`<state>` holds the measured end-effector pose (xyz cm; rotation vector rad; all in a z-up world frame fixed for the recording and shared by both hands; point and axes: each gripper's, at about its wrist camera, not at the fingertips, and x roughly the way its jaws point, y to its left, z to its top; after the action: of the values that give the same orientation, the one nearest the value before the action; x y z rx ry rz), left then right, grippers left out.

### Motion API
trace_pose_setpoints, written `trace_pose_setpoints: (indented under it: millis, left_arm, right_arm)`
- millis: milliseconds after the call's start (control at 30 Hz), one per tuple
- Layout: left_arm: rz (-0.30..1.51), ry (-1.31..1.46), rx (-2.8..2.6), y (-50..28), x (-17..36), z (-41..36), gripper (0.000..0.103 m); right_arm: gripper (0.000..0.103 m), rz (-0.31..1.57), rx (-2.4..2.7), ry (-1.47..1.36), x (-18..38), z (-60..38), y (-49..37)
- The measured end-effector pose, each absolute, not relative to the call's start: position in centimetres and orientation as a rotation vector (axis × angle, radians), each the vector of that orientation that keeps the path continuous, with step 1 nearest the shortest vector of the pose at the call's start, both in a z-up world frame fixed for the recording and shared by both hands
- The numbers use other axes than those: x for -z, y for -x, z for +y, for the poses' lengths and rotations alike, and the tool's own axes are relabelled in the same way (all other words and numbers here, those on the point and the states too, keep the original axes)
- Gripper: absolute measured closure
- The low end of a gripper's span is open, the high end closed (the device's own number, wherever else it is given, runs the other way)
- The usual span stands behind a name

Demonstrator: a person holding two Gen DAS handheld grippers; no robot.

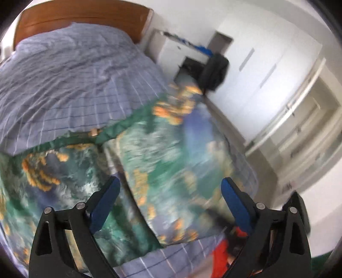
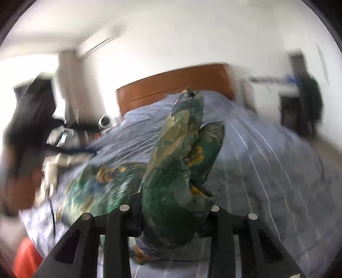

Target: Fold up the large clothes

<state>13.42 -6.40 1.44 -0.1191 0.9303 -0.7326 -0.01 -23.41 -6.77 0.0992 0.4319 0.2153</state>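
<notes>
A large garment (image 1: 149, 162) with a green, blue and orange print lies spread on the bed near its foot, partly folded over itself. My left gripper (image 1: 170, 198) is open and empty just above it, its blue pads (image 1: 104, 203) wide apart. In the right wrist view, my right gripper (image 2: 171, 216) is shut on a bunched part of the garment (image 2: 177, 171), which stands up between the fingers and hides the fingertips. The rest of the cloth trails down to the left (image 2: 100, 188).
The bed has a blue checked cover (image 1: 70, 81) and a brown wooden headboard (image 1: 85, 19). White wardrobes (image 1: 267, 70) and a dark jacket on a chair (image 1: 215, 70) stand to the right. Something orange (image 1: 222, 256) lies at the bed's near edge.
</notes>
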Motion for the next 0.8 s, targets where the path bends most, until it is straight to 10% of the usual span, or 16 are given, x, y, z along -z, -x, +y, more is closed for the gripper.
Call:
trace_pose_setpoints:
  millis: [233,267,300,400,533,800]
  left_arm:
    - [1.027,-0.235,0.554,-14.8,0.6,-9.2,0.007]
    - [1.029,-0.298,0.493,-14.8,1.2,-9.4,0.016]
    - [1.033,-0.363,0.422,-15.1,2.2,-9.4,0.045]
    - [1.086,-0.257,0.431,-15.9,3.0,-7.3,0.070]
    - [1.047,-0.227,0.463,-15.6,0.9,-3.7,0.071]
    - [1.048,-0.125,0.418,-18.1,1.9,6.6,0.070]
  right_arm:
    - [0.069,0.372,-0.360,0.346,7.6,-12.5,3.5]
    - [0.069,0.365,-0.391,0.393,7.9,-11.4,4.0]
    - [0.069,0.367,-0.410,0.408,8.0,-10.8,3.8]
    - [0.066,0.395,-0.458,0.383,8.1,-10.4,2.9]
    - [0.049,0.465,-0.590,0.164,6.1,-14.2,2.4]
    - [0.060,0.563,-0.549,0.003,3.9,-20.2,-2.3]
